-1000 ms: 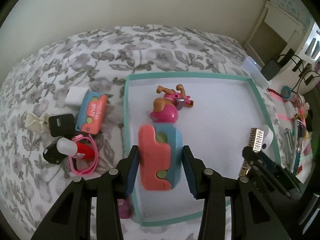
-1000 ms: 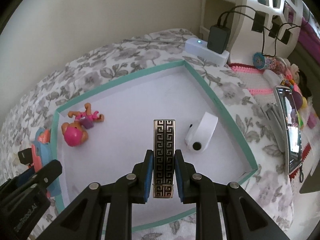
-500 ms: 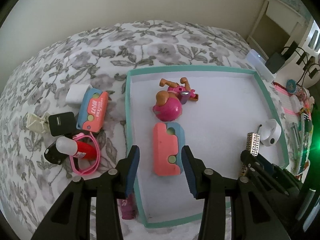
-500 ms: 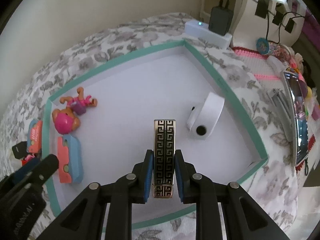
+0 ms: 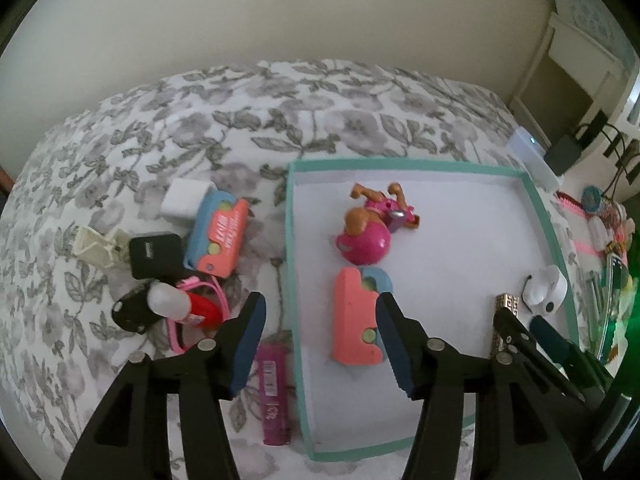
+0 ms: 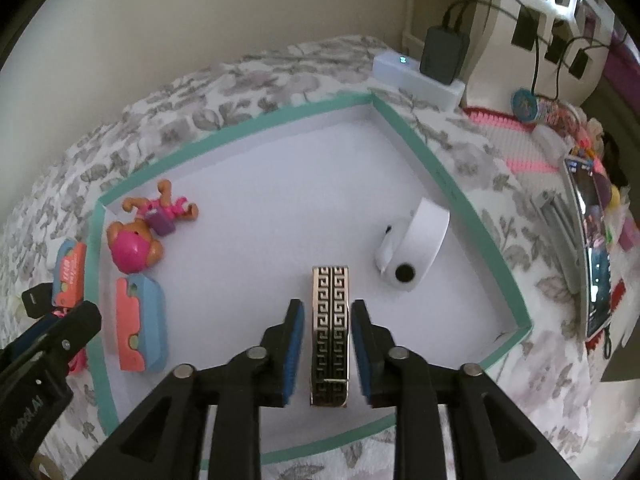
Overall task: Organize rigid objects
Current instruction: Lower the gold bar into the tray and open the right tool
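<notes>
We look down on a teal-rimmed tray (image 5: 540, 216) with a white floor, lying on a floral bedspread (image 5: 280, 104); every place below is given from the tray.

Nearest, our left gripper (image 5: 320, 344) hangs over the tray's near-left edge with its blue-padded fingers (image 5: 250, 340) spread wide and holding nothing. Between and just beyond them, inside the tray near its left wall, a coral and blue block (image 5: 358, 320) lies flat. Outside the near-left corner a purple tube (image 5: 274, 392) lies on the bedspread.

Over the tray's near edge, our right gripper (image 6: 326, 350) has a thin gold and black patterned bar (image 6: 330, 332) standing between its fingers (image 6: 294, 352). A sliver of gap shows on each side of the bar, so the grip looks slack and barely parted.

Farther in, toward the right wall, a white earbud case (image 6: 416, 248) lies on the tray floor. Toward the far-left corner lies a toy dog (image 5: 372, 228) with a pink helmet, just beyond the block.

Outside the left wall sits a cluster: a red bottle (image 5: 188, 308) inside a pink loop, a black fob, a black cube (image 5: 154, 256), a cream clip, a second coral and blue block (image 5: 218, 236), and a white charger (image 5: 184, 200) farthest.

Beyond the far-right corner, a white box (image 6: 416, 74) carries a black adapter.
</notes>
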